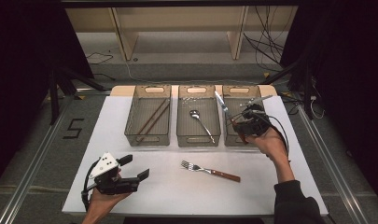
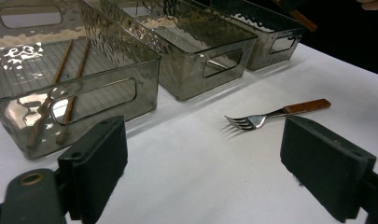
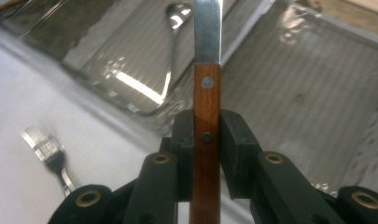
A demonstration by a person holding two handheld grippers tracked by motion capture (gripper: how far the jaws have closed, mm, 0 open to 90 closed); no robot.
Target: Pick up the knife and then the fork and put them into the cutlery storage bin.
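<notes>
Here, three bins (image 1: 148,138), two chopsticks (image 1: 151,119), one spoon (image 1: 200,124), one fork (image 1: 210,171); right claw (image 3: 207,140) pinching one knife (image 3: 207,93), left claw (image 2: 205,172) spread.

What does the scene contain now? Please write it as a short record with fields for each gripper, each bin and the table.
right gripper: shut on wooden-handled steel knife, held above right clear plastic bin
left gripper: open, nothing between its jaws, low over the white table
left clear plastic bin: two brown wooden chopsticks
middle clear plastic bin: one steel spoon
table: wooden-handled steel fork lying in front of the bins
</notes>
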